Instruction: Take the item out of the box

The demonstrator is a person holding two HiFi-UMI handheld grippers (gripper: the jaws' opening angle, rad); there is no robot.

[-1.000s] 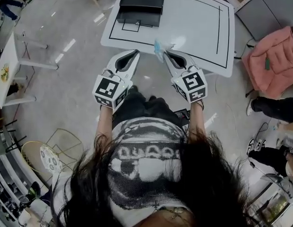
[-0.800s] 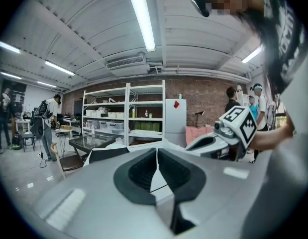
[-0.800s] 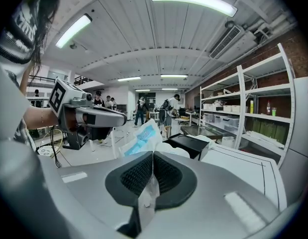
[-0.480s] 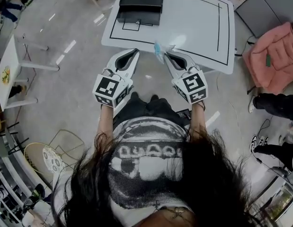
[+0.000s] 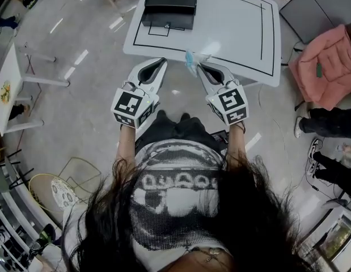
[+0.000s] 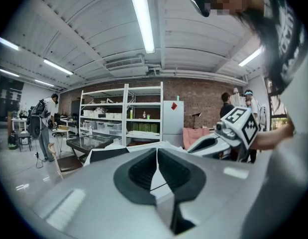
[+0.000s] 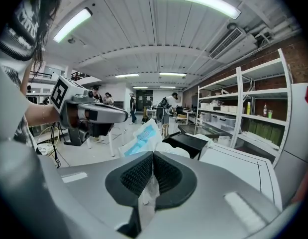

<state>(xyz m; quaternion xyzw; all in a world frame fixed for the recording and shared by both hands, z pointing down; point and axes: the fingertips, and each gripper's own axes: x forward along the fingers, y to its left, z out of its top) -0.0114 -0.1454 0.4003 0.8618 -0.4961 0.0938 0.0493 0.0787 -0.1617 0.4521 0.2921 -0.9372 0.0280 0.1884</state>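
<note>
An open black box [image 5: 169, 7] sits at the far left corner of the white table [image 5: 232, 27]; it also shows as the black box [image 7: 188, 142] in the right gripper view. My right gripper [image 5: 201, 67] is shut on a clear plastic packet with blue print [image 5: 190, 58], held above the table's near edge. The packet [image 7: 141, 138] sticks up past the closed jaws. My left gripper [image 5: 157, 65] hangs beside it, shut, with nothing between its pads [image 6: 156, 166]. In the left gripper view the right gripper [image 6: 221, 139] appears at the right.
A pink cloth heap [image 5: 325, 67] lies right of the table. A small white table [image 5: 11, 81] and wire baskets [image 5: 79, 171] stand at the left. People's legs [image 5: 328, 126] are at the right. White shelving [image 6: 121, 113] lines the brick wall.
</note>
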